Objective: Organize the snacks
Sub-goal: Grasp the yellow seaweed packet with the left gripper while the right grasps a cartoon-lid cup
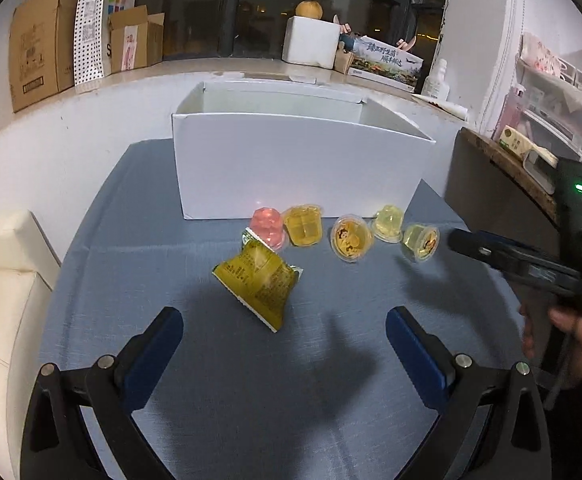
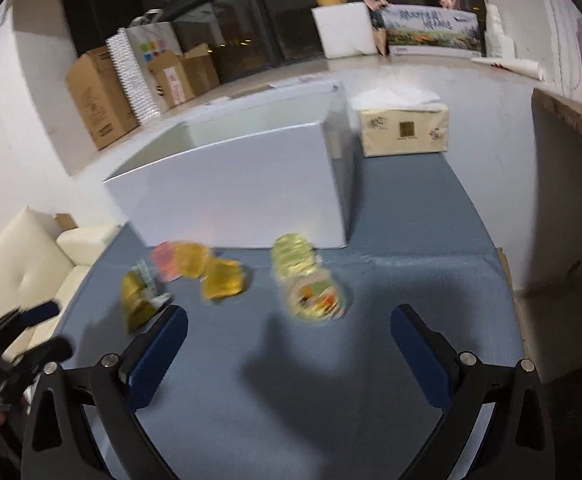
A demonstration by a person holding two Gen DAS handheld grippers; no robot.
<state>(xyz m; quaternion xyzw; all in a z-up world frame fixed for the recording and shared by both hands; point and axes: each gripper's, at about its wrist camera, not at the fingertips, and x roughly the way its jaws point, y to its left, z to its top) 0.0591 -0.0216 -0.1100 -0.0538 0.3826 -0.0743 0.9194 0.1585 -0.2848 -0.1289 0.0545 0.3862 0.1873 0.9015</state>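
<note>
Here, left wrist view: left gripper (image 1: 284, 332) low in frame, jaws spread wide, holding nothing. Olive snack packet (image 1: 257, 282) lies just above the gap, centre frame, long axis slanting upper left to lower right; likely the nearer pick for this hand. Jelly cups (image 1: 351, 237) in a row beyond it, along the front wall of the white box (image 1: 291, 168). Right gripper (image 1: 467, 242) enters at right edge; its opening cannot be told here. Right wrist view, blurred: right gripper (image 2: 289, 330) wide open, empty; yellow cup (image 2: 315, 294) directly above the gap; packet (image 2: 139, 300) beside the left finger (image 2: 159, 356).
</note>
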